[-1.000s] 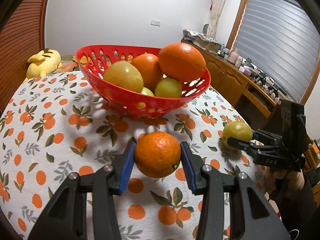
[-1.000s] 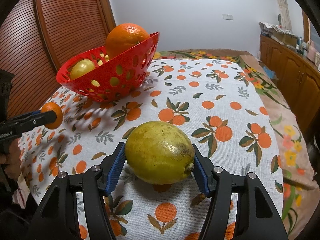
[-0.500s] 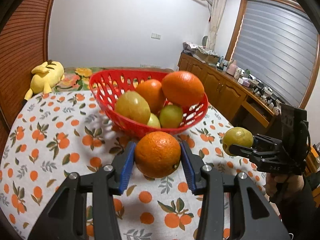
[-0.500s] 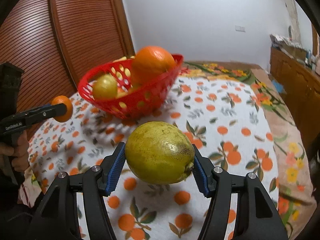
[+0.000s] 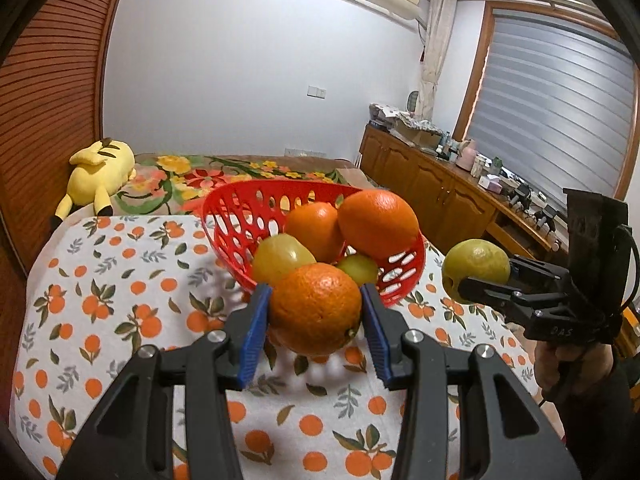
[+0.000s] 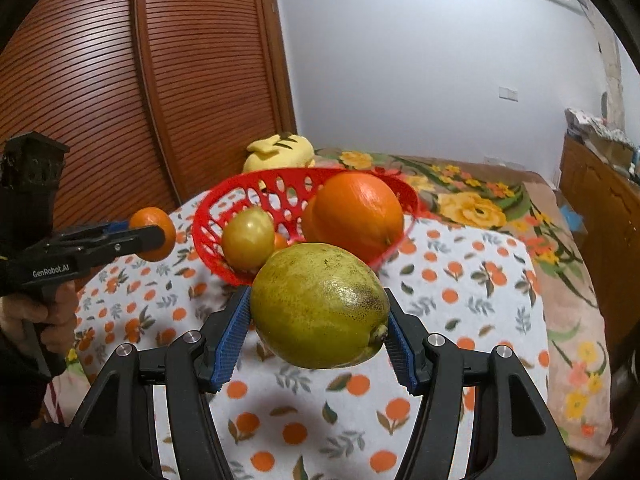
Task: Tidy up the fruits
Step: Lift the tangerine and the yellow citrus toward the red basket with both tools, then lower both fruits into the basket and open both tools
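Orange-print tablecloth (image 5: 120, 320) spread under perforated red plastic basket (image 5: 240, 216) of fruit. Dimpled round orange (image 5: 316, 308) clamped aloft by left gripper (image 5: 316, 328); speckled oval lemon (image 6: 320, 306) clamped aloft by right gripper (image 6: 320, 336), both near basket.

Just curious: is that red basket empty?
No. The red basket holds two oranges and at least two yellow-green fruits.

Basket (image 5: 224, 216) floor hidden under fruit
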`<state>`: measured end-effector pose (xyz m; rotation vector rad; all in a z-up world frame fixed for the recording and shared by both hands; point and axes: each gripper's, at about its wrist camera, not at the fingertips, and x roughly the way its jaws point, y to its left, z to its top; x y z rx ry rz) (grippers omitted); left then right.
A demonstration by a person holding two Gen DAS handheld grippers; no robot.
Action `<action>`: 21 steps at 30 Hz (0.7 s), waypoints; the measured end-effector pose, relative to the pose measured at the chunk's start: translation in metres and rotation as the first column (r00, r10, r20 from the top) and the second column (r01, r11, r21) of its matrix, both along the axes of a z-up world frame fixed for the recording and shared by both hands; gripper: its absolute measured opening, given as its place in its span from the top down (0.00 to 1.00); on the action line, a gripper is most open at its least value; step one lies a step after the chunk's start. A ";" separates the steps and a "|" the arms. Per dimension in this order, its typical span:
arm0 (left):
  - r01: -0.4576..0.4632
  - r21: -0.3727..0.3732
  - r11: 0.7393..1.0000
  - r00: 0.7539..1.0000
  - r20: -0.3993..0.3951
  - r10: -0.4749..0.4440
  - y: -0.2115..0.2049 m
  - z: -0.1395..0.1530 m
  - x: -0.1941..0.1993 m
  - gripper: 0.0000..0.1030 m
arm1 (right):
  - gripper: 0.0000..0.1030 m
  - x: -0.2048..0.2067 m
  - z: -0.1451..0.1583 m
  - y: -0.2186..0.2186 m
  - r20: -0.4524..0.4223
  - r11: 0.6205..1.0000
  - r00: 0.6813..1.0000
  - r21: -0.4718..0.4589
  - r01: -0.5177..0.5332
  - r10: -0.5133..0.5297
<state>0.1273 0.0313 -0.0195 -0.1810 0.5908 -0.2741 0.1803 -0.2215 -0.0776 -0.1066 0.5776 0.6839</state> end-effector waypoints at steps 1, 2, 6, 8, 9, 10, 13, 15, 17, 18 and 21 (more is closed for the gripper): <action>-0.002 0.000 1.000 1.000 0.003 0.002 0.001 0.001 0.001 0.58 | 0.38 0.002 0.003 0.003 0.003 1.000 1.000 0.002 -0.005 0.005; -0.003 0.001 1.000 1.000 0.005 0.003 0.002 0.003 0.004 0.58 | 0.38 0.005 0.006 0.007 0.007 1.000 1.000 0.003 -0.011 0.011; -0.014 0.006 1.000 1.000 0.011 0.014 0.008 0.006 0.016 0.58 | 0.38 0.015 0.013 0.022 0.017 0.999 0.999 0.001 -0.038 0.038; -0.022 0.006 1.000 1.000 0.012 0.022 0.012 0.007 0.022 0.58 | 0.38 0.020 0.014 0.033 0.018 0.998 0.998 -0.006 -0.057 0.057; -0.024 0.006 1.000 1.000 0.012 0.024 0.014 0.008 0.024 0.58 | 0.38 0.023 0.014 0.039 0.017 0.998 0.998 -0.011 -0.066 0.066; -0.025 0.008 1.000 1.000 0.013 0.025 0.016 0.008 0.028 0.58 | 0.38 0.026 0.014 0.045 0.017 0.997 0.997 -0.017 -0.075 0.076; -0.032 0.019 0.999 0.999 0.012 0.032 0.020 0.009 0.042 0.58 | 0.38 0.035 0.010 0.063 0.011 0.995 0.995 -0.036 -0.098 0.099; -0.034 0.024 0.999 0.999 0.010 0.034 0.023 0.009 0.049 0.58 | 0.38 0.040 0.006 0.072 0.008 0.993 0.994 -0.048 -0.110 0.110; -0.032 0.031 0.999 0.999 0.007 0.032 0.024 0.008 0.059 0.58 | 0.38 0.044 0.002 0.079 0.002 0.991 0.993 -0.057 -0.120 0.120; -0.031 0.036 0.999 1.000 0.004 0.031 0.025 0.008 0.063 0.58 | 0.38 0.046 -0.001 0.081 -0.002 0.991 0.992 -0.059 -0.124 0.124; -0.025 0.048 0.999 1.000 -0.007 0.025 0.026 0.005 0.078 0.58 | 0.38 0.051 -0.009 0.086 -0.022 0.989 0.991 -0.064 -0.131 0.130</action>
